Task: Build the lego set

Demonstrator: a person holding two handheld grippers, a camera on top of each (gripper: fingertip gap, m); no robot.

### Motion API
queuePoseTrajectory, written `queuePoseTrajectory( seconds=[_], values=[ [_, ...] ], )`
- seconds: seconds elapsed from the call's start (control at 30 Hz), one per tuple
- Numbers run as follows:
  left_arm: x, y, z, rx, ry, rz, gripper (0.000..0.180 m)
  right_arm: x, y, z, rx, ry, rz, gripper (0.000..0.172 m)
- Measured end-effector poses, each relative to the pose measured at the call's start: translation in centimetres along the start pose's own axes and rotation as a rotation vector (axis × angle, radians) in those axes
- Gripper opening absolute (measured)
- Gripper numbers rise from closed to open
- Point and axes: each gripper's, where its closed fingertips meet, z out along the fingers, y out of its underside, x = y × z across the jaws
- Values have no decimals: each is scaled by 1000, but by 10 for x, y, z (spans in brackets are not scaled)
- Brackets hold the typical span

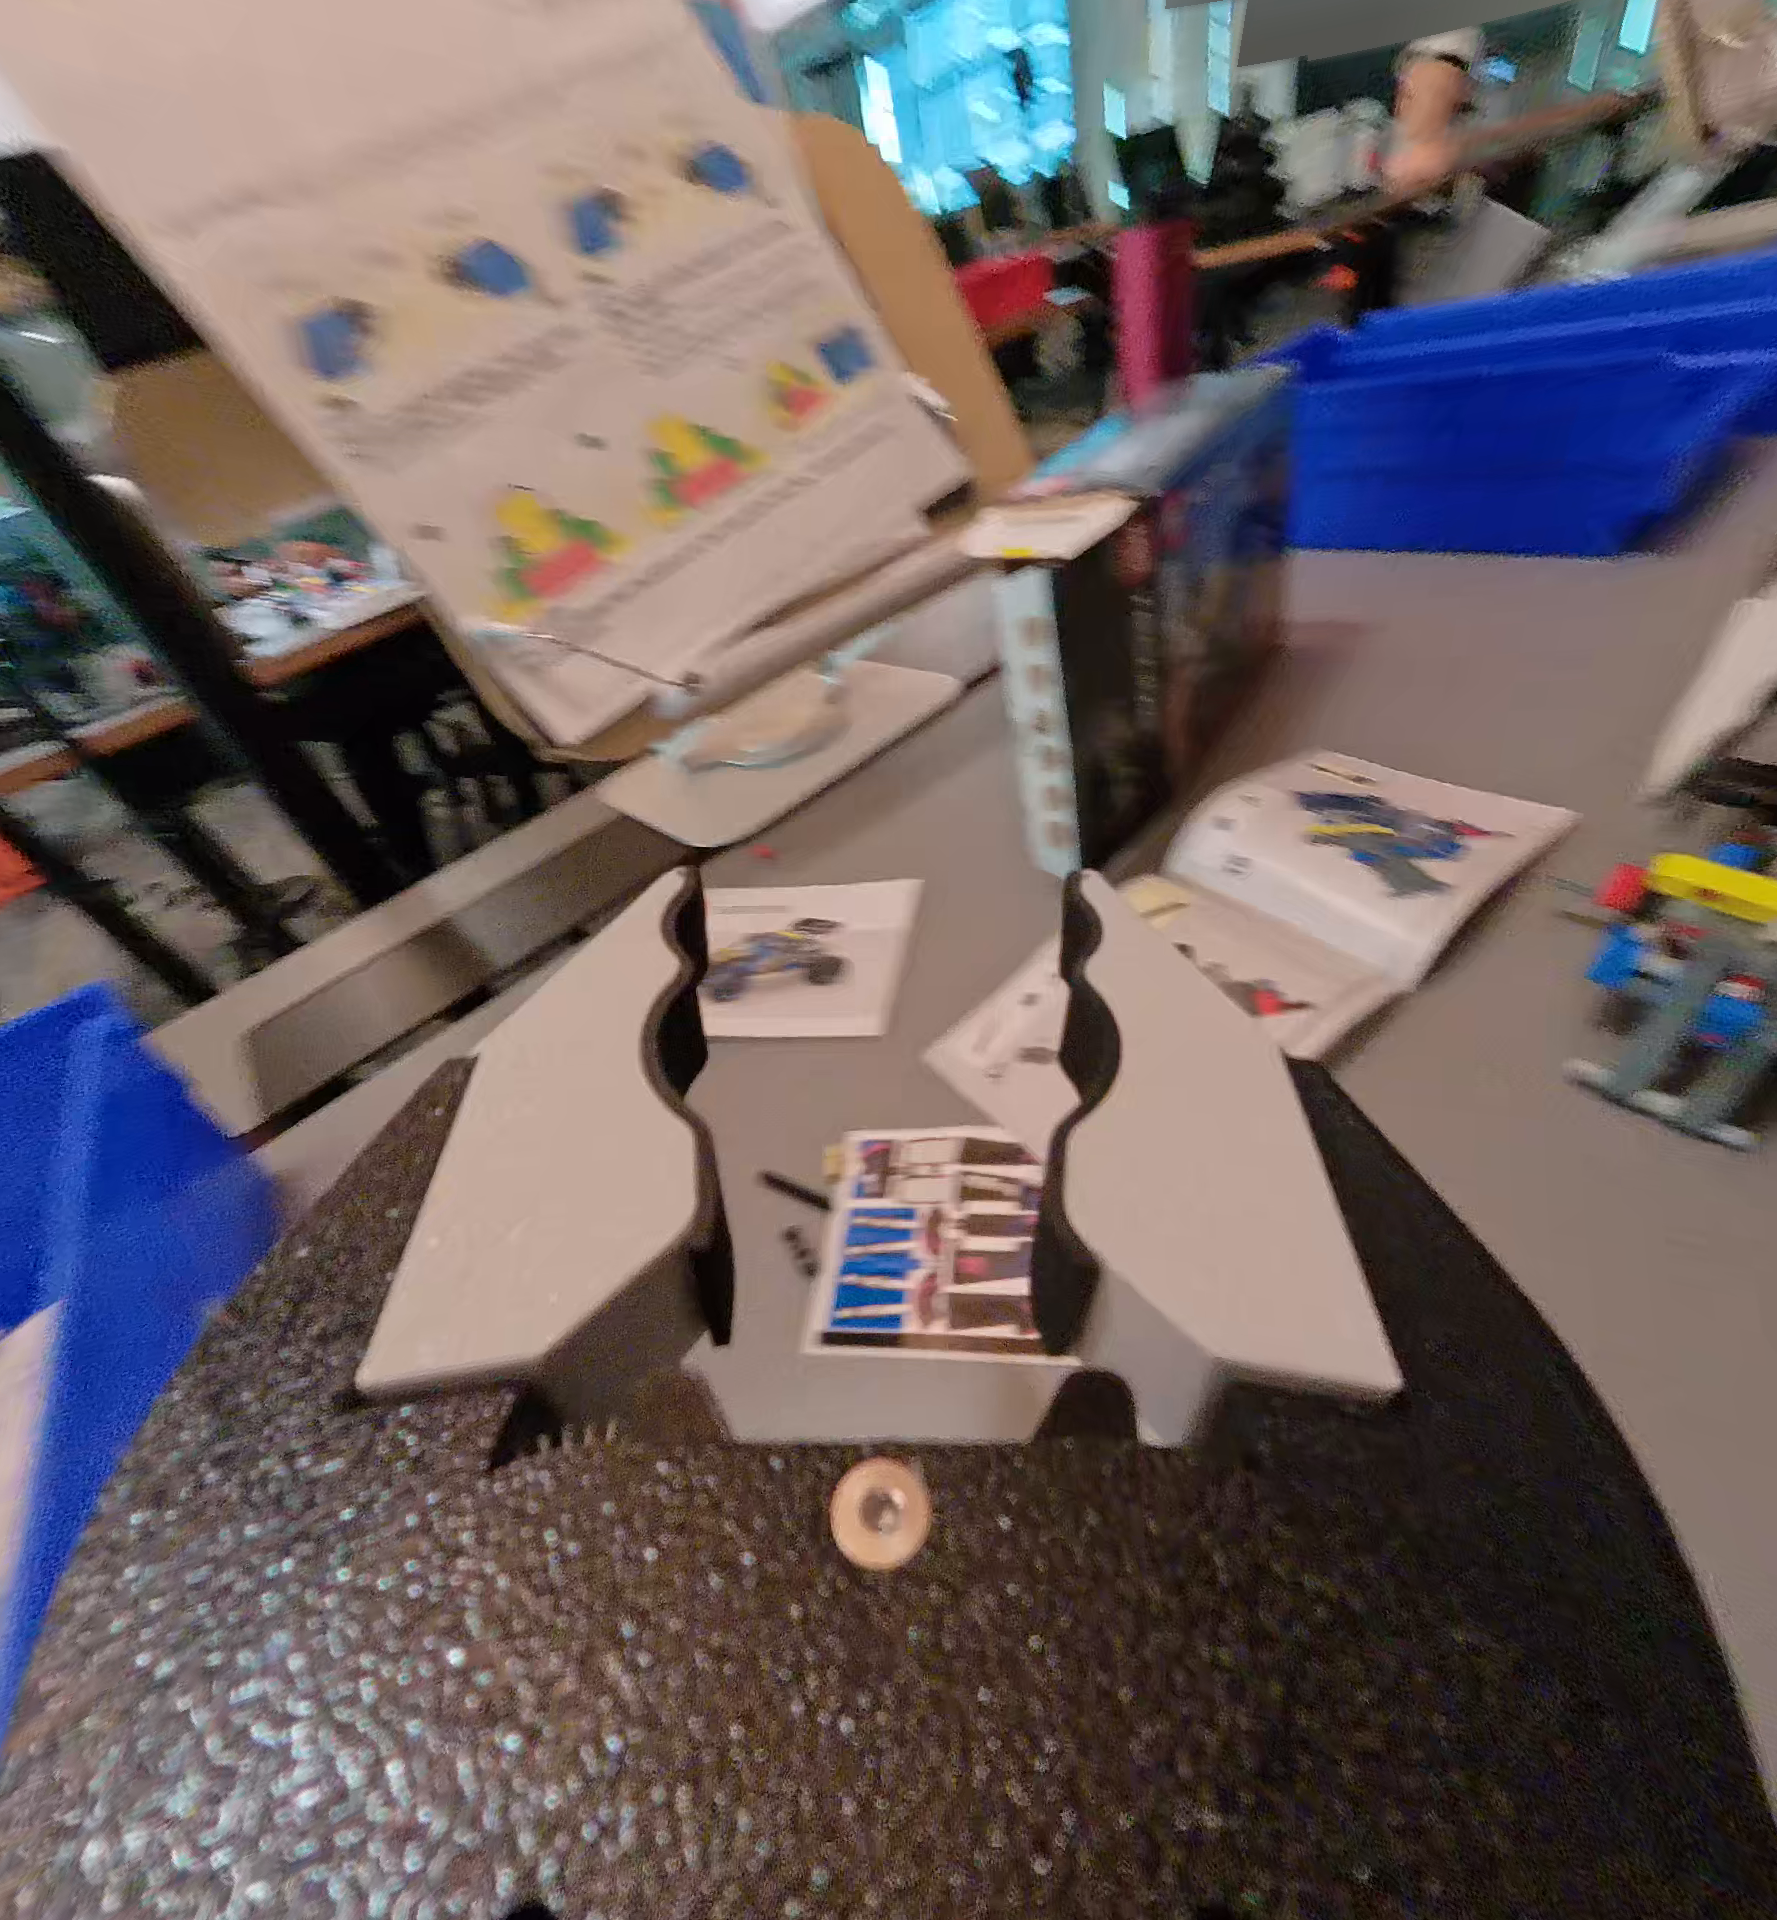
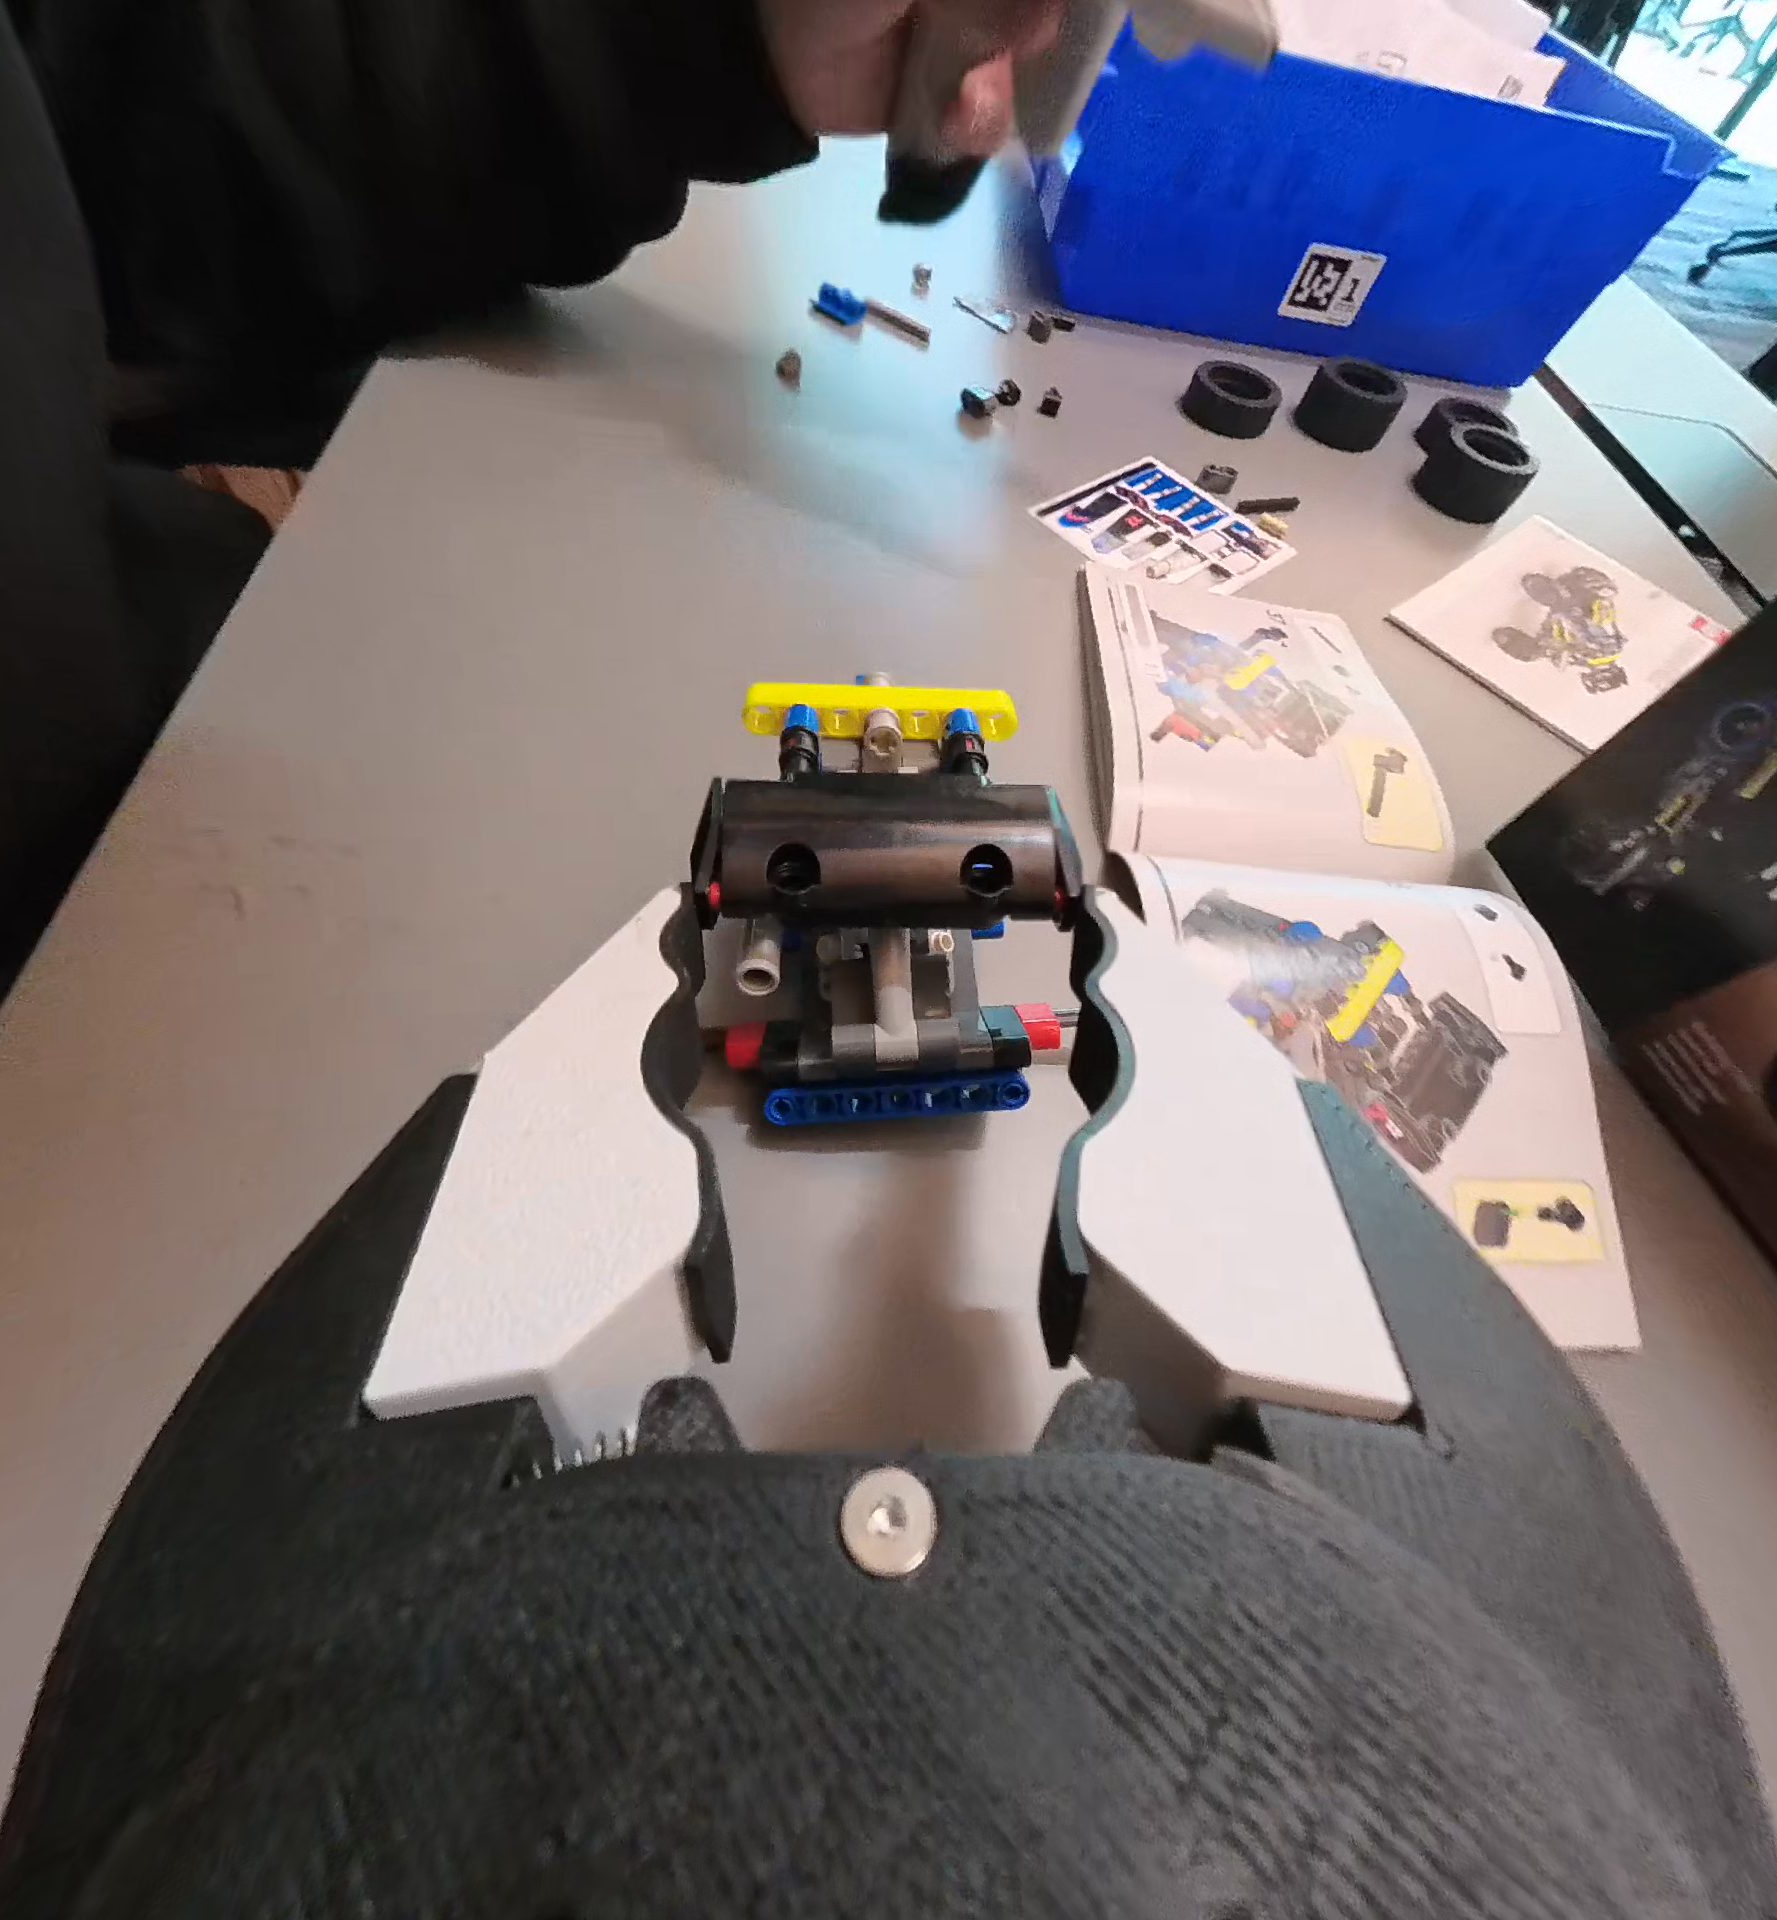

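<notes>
Nearest the lens in the right wrist view: the black textured gripper body, then the right gripper (image 2: 889, 914) with its two grey fingers (image 2: 562, 1122) set wide either side of a small brick-built model (image 2: 879, 935). Its black curved top panel spans the gap, both ends right at the fingertips — the pads look pressed on those ends. The model sits at frame centre on the grey table (image 2: 427, 644): yellow holed beam at the far end, blue pins, grey core, red bits, blue holed beam at the near edge.

Only this view shows the black rubber tyres (image 2: 1351, 405) in the upper right, loose small parts (image 2: 988, 395) in the upper centre, and a dark-sleeved hand (image 2: 894, 62) at the top edge holding something grey, blurred. The blue plastic bin (image 2: 1362, 187) at upper right holds white sheets — contents otherwise unclear.

Left wrist view is motion-blurred. The left gripper (image 1: 884, 925) has its fingers spread, nothing between them; below the gap lies a printed sticker sheet (image 1: 925, 1247). Only this view shows a propped cardboard sheet with coloured diagrams (image 1: 551, 343) in the upper left. The open instruction booklet (image 1: 1362, 894) sits centre right, the dark product box (image 1: 1164, 623) stands above it, and the same model appears small at the right edge.
</notes>
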Motion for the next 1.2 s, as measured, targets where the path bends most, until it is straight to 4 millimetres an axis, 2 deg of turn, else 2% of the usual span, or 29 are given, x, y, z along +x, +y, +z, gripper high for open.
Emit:
queuePoseTrajectory(
  seconds=[0.07,0.13,0.17,0.23,0.27,0.3,0.33,0.37,0.43,0.5,0.57,0.67,0.73,0.8,0.9,1.03,1.1,1.2],
  values=[
    [-30,0,-16,31,-110,7,71,-1,4,-9,-12,6,5,69],
    [-54,2,-33,35,-220,56,81,-14,8,-28,-43,-71,8,83],
    [-63,3,-42,32,-268,83,81,-8,6,-42,-36,-38,1,77],
    [-77,5,-58,23,-349,125,80,23,-4,-74,21,109,20,69],
    [-81,7,-66,15,-376,140,75,51,-1,-87,15,237,56,51],
    [-84,10,-72,0,-391,146,67,82,12,-96,-51,367,85,43],
    [-88,13,-78,-15,-407,142,64,104,24,-96,-105,434,95,39],
    [-92,17,-83,-30,-419,133,63,115,27,-85,-89,440,95,28],
    [-95,23,-92,-55,-416,91,64,118,18,-51,-2,363,87,23],
    [-94,31,-100,-91,-392,49,57,127,25,-28,-62,384,30,15],
    [-89,46,-110,-180,-350,26,53,128,38,-9,-130,361,-26,7],
    [-78,78,-131,-389,-252,40,50,116,65,3,-283,275,-65,0],
    [-61,110,-147,-569,-124,-18,37,112,71,-1,-318,263,-96,0],
    [-54,133,-157,-694,-79,-148,35,111,78,-12,-354,261,-78,0],
    [-36,141,-147,-717,15,-267,32,107,85,-27,-373,236,-58,0],
    [-32,150,-135,-787,39,-288,23,107,93,-44,-410,238,-53,0],
    [-32,161,-136,-855,26,-283,16,108,99,-55,-440,253,-44,0],
    [-29,175,-138,-943,13,-261,16,112,105,-70,-467,294,-31,0]
  ],
)
